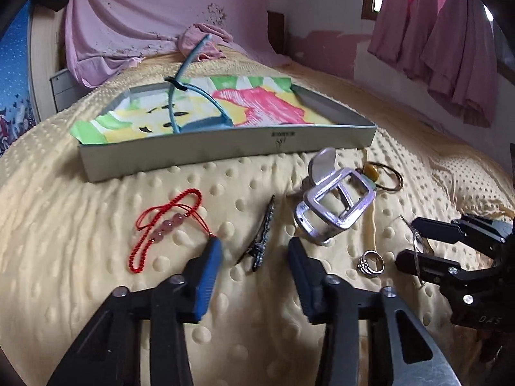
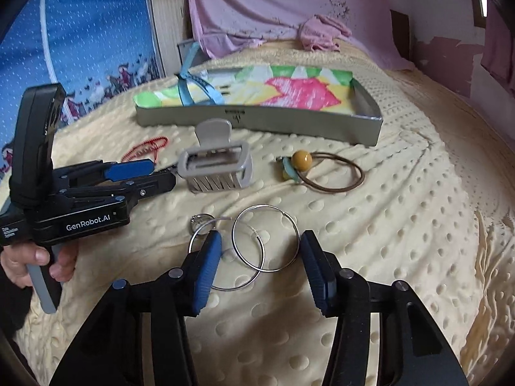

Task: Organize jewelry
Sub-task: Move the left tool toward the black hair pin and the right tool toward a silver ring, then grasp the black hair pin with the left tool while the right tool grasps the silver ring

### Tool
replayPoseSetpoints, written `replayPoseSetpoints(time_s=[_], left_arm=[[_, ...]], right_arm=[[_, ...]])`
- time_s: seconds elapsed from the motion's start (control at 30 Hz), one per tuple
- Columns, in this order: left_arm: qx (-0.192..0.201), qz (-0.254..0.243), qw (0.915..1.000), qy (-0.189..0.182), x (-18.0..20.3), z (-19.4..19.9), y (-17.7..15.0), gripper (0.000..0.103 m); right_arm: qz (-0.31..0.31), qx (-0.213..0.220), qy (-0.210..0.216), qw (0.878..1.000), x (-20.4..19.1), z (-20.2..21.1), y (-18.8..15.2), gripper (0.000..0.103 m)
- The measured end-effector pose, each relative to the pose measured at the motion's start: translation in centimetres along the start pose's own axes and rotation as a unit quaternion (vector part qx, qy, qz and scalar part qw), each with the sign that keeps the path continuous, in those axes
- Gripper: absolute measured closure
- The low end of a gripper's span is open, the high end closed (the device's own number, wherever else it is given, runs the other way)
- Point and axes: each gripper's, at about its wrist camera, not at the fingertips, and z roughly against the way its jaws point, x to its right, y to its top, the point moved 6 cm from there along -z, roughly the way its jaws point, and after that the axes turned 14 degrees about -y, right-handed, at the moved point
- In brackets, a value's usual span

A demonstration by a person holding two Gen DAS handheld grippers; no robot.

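A shallow grey box (image 1: 225, 151) lined with colourful paper lies on the yellow bedspread, with a blue hairband (image 1: 180, 96) in it. My left gripper (image 1: 256, 254) is open over a dark beaded hair clip (image 1: 262, 234). A red beaded bracelet (image 1: 164, 225) lies to its left, a grey claw clip (image 1: 334, 199) and a silver ring (image 1: 370, 262) to its right. My right gripper (image 2: 260, 251) is open around two silver hoop earrings (image 2: 265, 238). A brown hair tie with a mustard bead (image 2: 322, 170) lies beyond them.
The box also shows in the right wrist view (image 2: 257, 119). The left gripper body (image 2: 80, 193) is at the left of that view, held by a hand. Pink cloth (image 1: 161, 16) hangs behind the bed. The bedspread (image 2: 402, 225) stretches to the right.
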Motion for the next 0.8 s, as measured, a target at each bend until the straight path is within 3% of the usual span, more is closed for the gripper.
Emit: replayPoseSetpoints(time_s=[0.07,0.2,0.27,0.43,0.8], left_arm=[[-0.003,-0.001,1.0,-0.001,0.1,-0.1,-0.1,0.077],[-0.007,0.0,1.0,0.002,0.2,-0.3,-0.3,0.088],[-0.005,0.0,1.0,-0.003,0.2,-0.1,-0.3,0.09],[0.004,-0.006,0.9999,-0.014,0.8,0.7,-0.5,0.09],[0.044,-0.003,0.9982,-0.039,3.1,3.7,-1.5,0.09]], right_arm=[[0.011,0.002,-0.01,1.0,-0.4,-0.3,0.3,0.062],[0.012,0.009,-0.013,1.0,-0.4,-0.5,0.9,0.072],[0.001,0.014,-0.006,1.0,-0.1,-0.3,1.1,0.084],[-0.007,0.031,0.012,0.999,0.1,0.6,1.3,0.099],[-0.013,0.067,0.034,0.997,0.1,2.3,2.1,0.1]])
